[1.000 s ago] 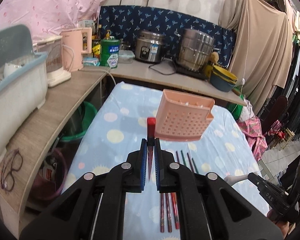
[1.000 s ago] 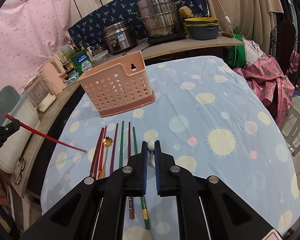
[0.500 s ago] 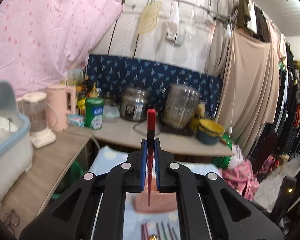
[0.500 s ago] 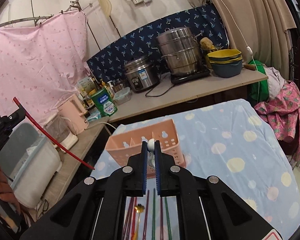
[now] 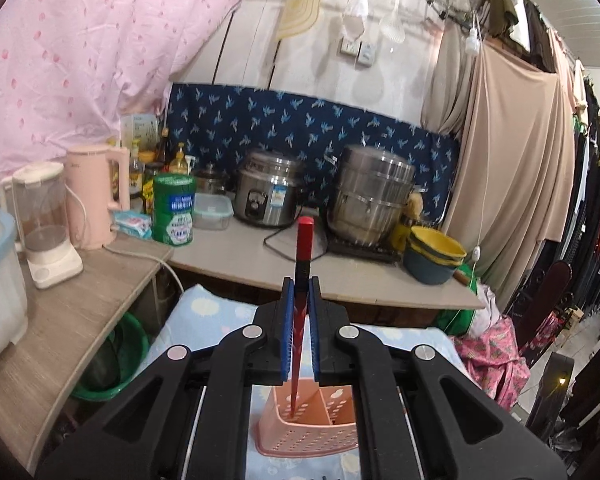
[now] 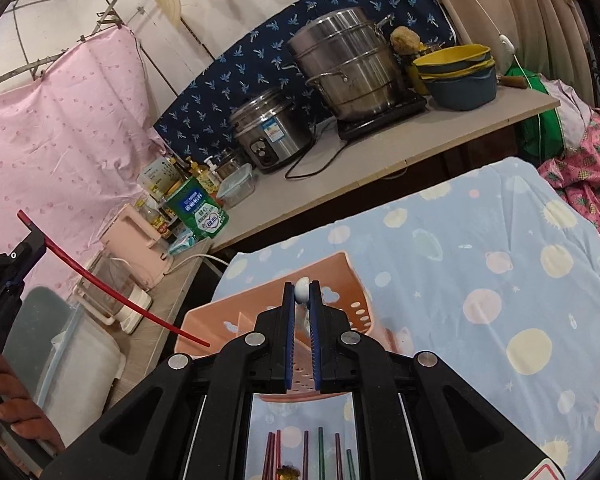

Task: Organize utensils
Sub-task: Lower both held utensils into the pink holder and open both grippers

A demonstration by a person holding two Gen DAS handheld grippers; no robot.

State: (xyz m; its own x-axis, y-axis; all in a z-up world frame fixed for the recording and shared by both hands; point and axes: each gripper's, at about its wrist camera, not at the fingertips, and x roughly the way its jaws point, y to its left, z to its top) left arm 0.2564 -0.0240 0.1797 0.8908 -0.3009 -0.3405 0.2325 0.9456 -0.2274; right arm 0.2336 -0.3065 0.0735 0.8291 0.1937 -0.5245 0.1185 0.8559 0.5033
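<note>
Pinching a red chopstick between its blue-padded fingers, the left gripper holds it steeply tilted, its lower tip just over or inside a compartment of the pink perforated utensil holder. That holder stands on the counter's blue spotted cloth. Above it, the right gripper is clamped on a white rounded utensil end. More chopsticks lie on the cloth nearer the camera. A rice cooker and steamer pot sit behind.
</note>
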